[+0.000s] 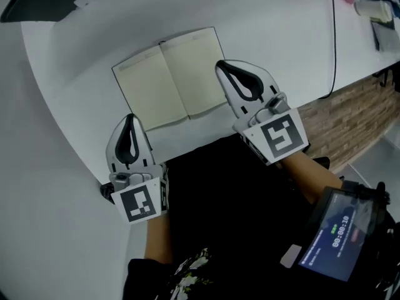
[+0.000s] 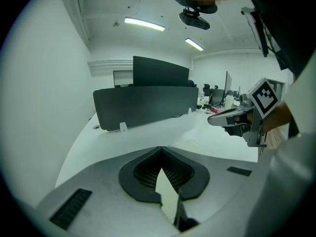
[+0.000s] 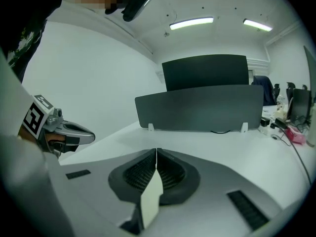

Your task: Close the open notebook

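Observation:
The open notebook (image 1: 169,79) lies flat on the white table (image 1: 81,49), its blank cream pages facing up. My left gripper (image 1: 130,117) is shut and empty, its tip just off the near left corner of the left page. Over the right page's outer edge sits my right gripper (image 1: 220,65), also shut with nothing in it. In the left gripper view the jaws (image 2: 161,148) meet at a point, and the right gripper (image 2: 231,118) shows off to the right. The right gripper view shows its own closed jaws (image 3: 156,150) and the left gripper (image 3: 74,132) at the left.
A dark partition (image 3: 197,107) stands across the back of the table. A black cable (image 1: 333,36) runs down the table's right side, with small items (image 1: 375,5) at the far right. The curved table edge is close to my body; a lit device (image 1: 340,236) sits on the right forearm.

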Action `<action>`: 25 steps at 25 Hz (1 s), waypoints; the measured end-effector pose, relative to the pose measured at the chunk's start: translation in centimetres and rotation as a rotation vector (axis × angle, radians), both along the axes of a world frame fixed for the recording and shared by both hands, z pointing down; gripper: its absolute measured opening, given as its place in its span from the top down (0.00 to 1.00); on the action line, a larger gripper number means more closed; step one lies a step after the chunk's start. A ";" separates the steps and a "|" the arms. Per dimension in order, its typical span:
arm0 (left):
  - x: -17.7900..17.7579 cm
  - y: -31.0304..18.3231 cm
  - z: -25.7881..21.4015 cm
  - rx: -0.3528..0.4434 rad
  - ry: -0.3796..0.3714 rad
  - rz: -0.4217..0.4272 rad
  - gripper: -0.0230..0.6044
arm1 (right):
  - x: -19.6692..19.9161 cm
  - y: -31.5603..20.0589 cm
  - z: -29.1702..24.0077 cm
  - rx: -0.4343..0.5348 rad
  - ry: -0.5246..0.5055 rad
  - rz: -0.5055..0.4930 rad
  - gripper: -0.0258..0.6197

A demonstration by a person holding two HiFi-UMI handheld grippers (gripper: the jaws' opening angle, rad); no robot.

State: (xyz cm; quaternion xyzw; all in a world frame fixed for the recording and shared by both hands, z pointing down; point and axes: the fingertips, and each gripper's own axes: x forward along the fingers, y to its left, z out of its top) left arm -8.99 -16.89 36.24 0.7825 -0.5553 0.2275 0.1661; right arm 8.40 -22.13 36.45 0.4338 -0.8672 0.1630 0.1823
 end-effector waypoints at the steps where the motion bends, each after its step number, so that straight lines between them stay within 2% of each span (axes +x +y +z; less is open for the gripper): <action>1: -0.2 -0.2 0.7 -0.013 -0.010 -0.003 0.95 | -0.2 -0.4 0.5 0.001 0.002 -0.008 0.86; 4: -0.7 -0.8 2.9 -0.043 -0.024 0.010 0.95 | -0.8 -0.9 2.3 -0.026 0.002 -0.011 0.86; 7: -0.8 -0.7 5.3 -0.072 0.013 0.047 0.95 | -1.3 -0.7 3.8 -0.068 -0.011 0.021 0.86; 12: -0.9 -0.6 9.0 -0.164 0.009 0.138 0.95 | -1.2 -0.1 5.4 -0.192 -0.054 0.044 0.86; 15: -0.5 -0.3 11.0 -0.200 -0.012 0.215 0.95 | -0.1 -0.2 6.9 -0.239 -0.027 0.080 0.85; 16: -0.5 0.0 11.6 -0.215 -0.029 0.250 0.95 | 0.1 -0.1 7.4 -0.252 -0.021 0.097 0.80; 17: -0.5 0.3 12.2 -0.233 -0.051 0.280 0.95 | 0.2 -0.2 7.8 -0.260 -0.017 0.106 0.68; 18: -0.6 0.6 12.7 -0.255 -0.069 0.303 0.95 | 0.3 -0.3 8.2 -0.268 -0.013 0.108 0.64; 21: -0.2 1.6 14.5 -0.321 -0.092 0.357 0.95 | 0.7 -0.1 9.6 -0.324 -0.002 0.124 0.62; 25: -0.2 2.4 15.4 -0.352 -0.132 0.399 0.95 | 1.3 0.3 11.0 -0.386 0.026 0.165 0.61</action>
